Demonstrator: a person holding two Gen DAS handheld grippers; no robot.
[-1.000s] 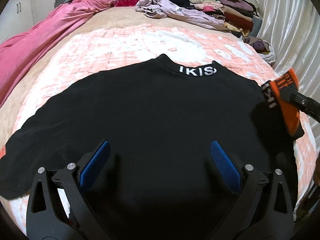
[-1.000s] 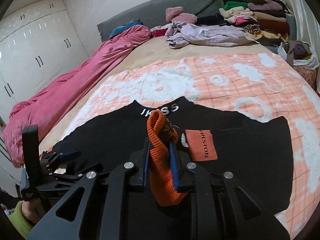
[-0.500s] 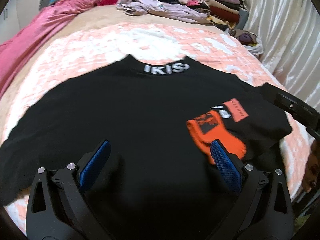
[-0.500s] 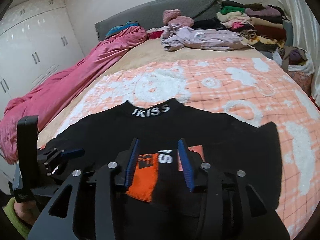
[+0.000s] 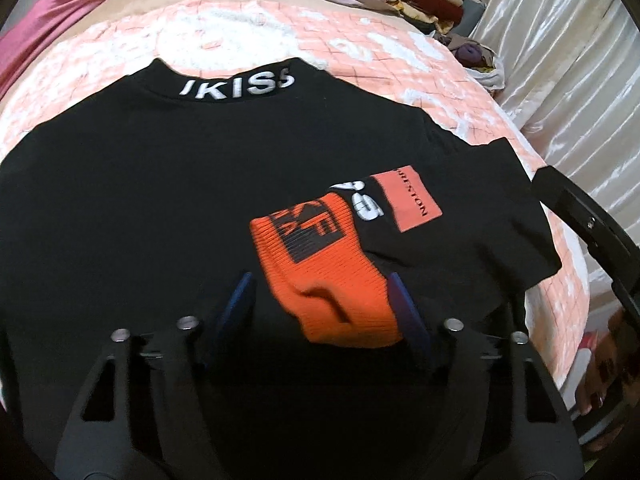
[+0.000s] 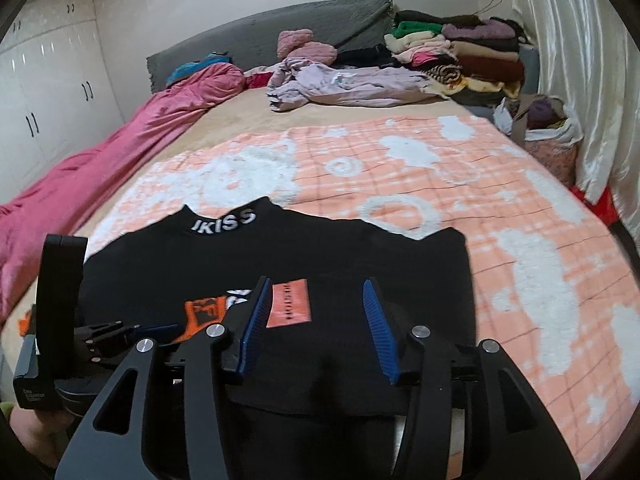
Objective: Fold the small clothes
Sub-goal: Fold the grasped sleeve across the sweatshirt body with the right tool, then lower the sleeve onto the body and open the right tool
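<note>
Two grippers: both in view, both over one black sweatshirt.
Sweatshirt (image 5: 160,208): lies flat on the peach-and-white blanket (image 6: 460,184), collar with white lettering at the far side.
Right sleeve: folded in across the chest; its orange cuff (image 5: 324,276) lies on the black fabric, beside an orange patch (image 5: 408,200).
Left gripper (image 5: 320,312): jaws half spread and just been closing; the orange cuff lies between the blue pads, the right pad at the cuff's edge, the left pad apart from it; no pinch visible.
Right gripper (image 6: 316,328): jaws part spread and just been opening; nothing pinched; the folded sleeve and patch lie on the bed below and between the pads.
Left sleeve: extends toward the left edge of the left wrist view, not folded.
Pink duvet (image 6: 132,136): bunched along the left side of the bed.
Clothes stack (image 6: 460,56): piled at the far right corner.
Wardrobe (image 6: 52,92): white doors, left wall.
</note>
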